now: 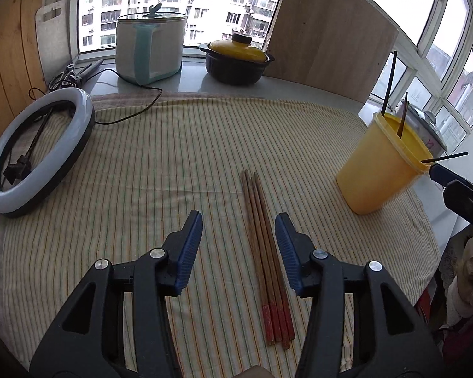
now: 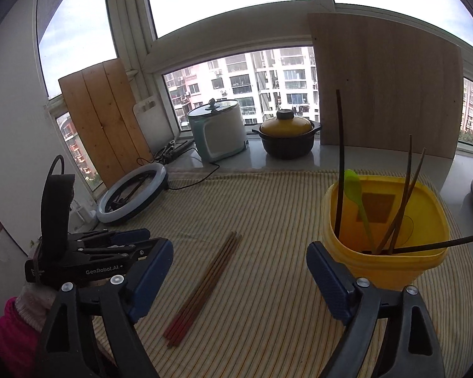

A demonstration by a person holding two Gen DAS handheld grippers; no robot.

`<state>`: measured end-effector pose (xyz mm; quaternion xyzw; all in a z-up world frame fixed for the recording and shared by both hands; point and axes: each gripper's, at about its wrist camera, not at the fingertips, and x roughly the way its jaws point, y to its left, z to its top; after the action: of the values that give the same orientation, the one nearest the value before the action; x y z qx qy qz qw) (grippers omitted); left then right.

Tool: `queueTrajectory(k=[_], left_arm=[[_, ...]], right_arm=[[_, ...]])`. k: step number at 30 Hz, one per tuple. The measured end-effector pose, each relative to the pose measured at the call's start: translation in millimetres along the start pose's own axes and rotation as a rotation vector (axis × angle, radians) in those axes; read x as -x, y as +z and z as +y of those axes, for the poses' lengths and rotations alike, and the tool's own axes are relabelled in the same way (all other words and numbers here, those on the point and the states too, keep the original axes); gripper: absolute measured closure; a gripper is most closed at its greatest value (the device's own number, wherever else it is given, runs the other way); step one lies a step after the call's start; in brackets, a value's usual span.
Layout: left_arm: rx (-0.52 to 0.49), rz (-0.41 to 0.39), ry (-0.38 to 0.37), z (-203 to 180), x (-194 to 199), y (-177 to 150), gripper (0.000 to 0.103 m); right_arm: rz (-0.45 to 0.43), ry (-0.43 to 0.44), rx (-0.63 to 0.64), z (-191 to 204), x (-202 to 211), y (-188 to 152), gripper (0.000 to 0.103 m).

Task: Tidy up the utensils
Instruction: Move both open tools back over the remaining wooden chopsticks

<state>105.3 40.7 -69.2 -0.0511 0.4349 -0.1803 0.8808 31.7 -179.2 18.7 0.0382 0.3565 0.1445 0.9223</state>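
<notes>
Both the left gripper (image 1: 239,245) and right gripper (image 2: 239,275) gape empty; closing off-centre could scatter the chopsticks (image 1: 265,252) lying lower-centre.

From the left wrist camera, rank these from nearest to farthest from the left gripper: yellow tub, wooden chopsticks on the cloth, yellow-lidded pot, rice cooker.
From the left gripper:
1. Wooden chopsticks, lying between its open fingers, toward the right one.
2. Yellow tub, ahead on the right, on the cloth.
3. Yellow-lidded pot and rice cooker, both back on the windowsill; too close to call.
</notes>
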Motion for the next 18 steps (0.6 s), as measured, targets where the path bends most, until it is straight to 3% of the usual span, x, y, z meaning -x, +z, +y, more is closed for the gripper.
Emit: queueTrajectory(k=[3,7,12,18], left_arm=[[-0.003,0.053,-0.008,2.7,-14.3,-9.4,0.054],[0.004,0.106,-0.034,1.7,-30.9,-15.3,0.056],[-0.007,0.149,-0.036,-4.7,-48.7,-13.1,0.072],[-0.022,0.185,-0.027,-9.3,-70.3,-11.0,0.08]], right_arm=[[0.034,-0.006,-0.011,2.5,-9.5,-13.5,0.016],[0.078,-0.017,-0.038,-0.5,-20.5,-26.7,0.031],[0.109,-0.017,-0.072,-7.7,-24.8,-39.1,0.042],[0.135,-0.017,-0.084,-9.9,-29.1,-47.0,0.057]])
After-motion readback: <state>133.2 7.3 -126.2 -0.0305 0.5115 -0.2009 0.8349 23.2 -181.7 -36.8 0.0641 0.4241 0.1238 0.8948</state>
